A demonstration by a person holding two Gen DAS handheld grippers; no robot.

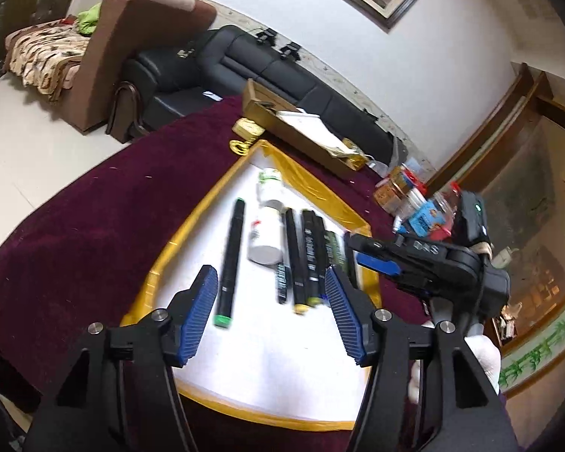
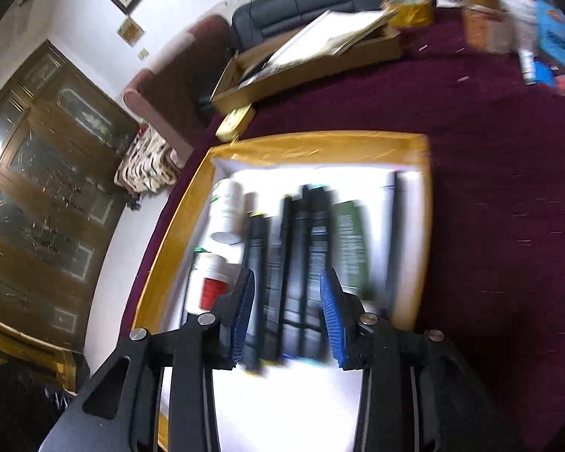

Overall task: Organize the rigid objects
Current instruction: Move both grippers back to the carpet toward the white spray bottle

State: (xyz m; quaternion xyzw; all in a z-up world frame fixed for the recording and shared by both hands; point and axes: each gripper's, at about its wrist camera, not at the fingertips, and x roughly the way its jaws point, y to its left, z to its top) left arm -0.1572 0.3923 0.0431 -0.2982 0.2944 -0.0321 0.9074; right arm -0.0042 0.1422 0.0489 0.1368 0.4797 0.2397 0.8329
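A gold-rimmed white tray (image 1: 192,222) lies on the maroon tablecloth. In it lie a black marker with a green cap (image 1: 229,260), two white bottles (image 1: 267,233) and a row of black markers (image 1: 305,260). My left gripper (image 1: 269,293) is open and empty above the tray's near part, the green-capped marker by its left finger. My right gripper (image 1: 373,260) comes in from the right over the tray's right rim. In the right wrist view it (image 2: 286,301) is open above the row of markers (image 2: 297,263), holding nothing. The tray (image 2: 320,147), the white bottles (image 2: 228,207) and a green box (image 2: 352,241) show there, blurred.
A cardboard box with papers (image 1: 301,128) stands behind the tray. Jars and colourful packets (image 1: 410,196) crowd the table's right side. A black sofa (image 1: 245,60) and a brown couch (image 1: 105,52) stand beyond the table.
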